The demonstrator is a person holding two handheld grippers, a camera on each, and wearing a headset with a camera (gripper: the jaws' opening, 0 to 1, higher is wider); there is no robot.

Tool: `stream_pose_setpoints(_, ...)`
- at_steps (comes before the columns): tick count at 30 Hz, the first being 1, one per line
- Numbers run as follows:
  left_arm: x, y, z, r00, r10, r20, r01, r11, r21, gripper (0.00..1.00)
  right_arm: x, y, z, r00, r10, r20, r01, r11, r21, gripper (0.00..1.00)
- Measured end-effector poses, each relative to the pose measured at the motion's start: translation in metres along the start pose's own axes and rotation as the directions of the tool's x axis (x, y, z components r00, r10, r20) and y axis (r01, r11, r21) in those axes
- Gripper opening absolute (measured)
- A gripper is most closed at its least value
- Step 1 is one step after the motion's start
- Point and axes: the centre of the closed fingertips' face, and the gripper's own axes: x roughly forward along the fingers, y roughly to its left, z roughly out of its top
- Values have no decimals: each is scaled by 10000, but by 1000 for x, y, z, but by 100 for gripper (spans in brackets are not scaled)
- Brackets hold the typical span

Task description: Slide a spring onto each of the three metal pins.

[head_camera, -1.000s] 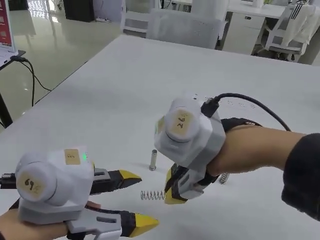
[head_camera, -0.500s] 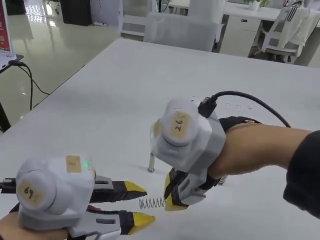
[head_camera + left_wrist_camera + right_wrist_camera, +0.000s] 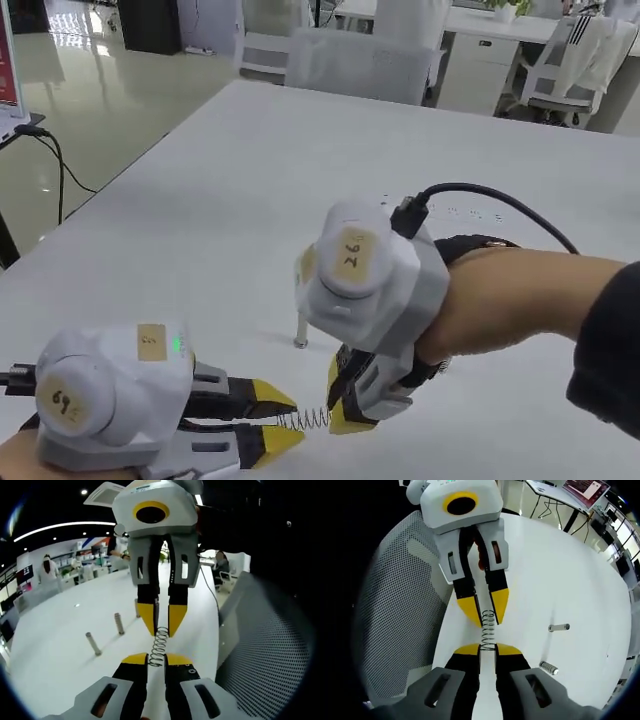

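Note:
A thin wire spring (image 3: 306,419) hangs level just above the white table, stretched between both grippers. My right gripper (image 3: 340,412) is shut on its right end, and my left gripper (image 3: 282,420) is shut on its left end. In the left gripper view the spring (image 3: 159,647) runs from my own yellow tips (image 3: 156,659) up to the right gripper's tips. The right gripper view shows the same spring (image 3: 488,626) from the other side. Three bare metal pins stand upright in a row (image 3: 93,643), (image 3: 119,623), (image 3: 137,608). One pin (image 3: 300,330) stands just behind the spring.
What looks like a second spring (image 3: 549,668) lies on the table (image 3: 250,180) near a pin (image 3: 559,627). A grey mesh chair (image 3: 270,645) stands at the table's near edge. A black cable (image 3: 490,195) trails from the right gripper. Desks and chairs stand beyond the far edge.
My left gripper has moved in toward the spring and shut on its free end. The right gripper keeps its hold, shifted slightly toward me.

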Motion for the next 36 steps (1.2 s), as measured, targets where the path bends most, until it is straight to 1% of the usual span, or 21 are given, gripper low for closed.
stream_pose_setpoints(7, 0, -1, -3, 9999, -12, -162, 14, 9999, 114, 4, -7, 0, 8, 9997, -132, 207, 133, 9999, -72, 8)
stream_pose_setpoints(15, 1, -1, -3, 9998, -44, -195, 47, 9999, 144, 3, -15, 2, 20, 9983, -261, 515, 271, 9994, -192, 8)
stream_pose_setpoints(20, 1, -2, -3, 9998, -52, -176, 54, 9999, 153, 3, -18, 2, 28, 9966, -336, 751, 357, 9990, -259, 8)
stream_pose_setpoints(27, 0, 0, -1, 10000, 6, -17, -6, 10000, 81, 3, -21, 1, 42, 9927, -462, 1118, 505, 9981, -359, 8)
stream_pose_setpoints(36, 0, 1, -2, 10000, 31, -9, -31, 10000, 55, 3, -20, 0, 44, 9924, -447, 1146, 493, 9981, -372, 8)
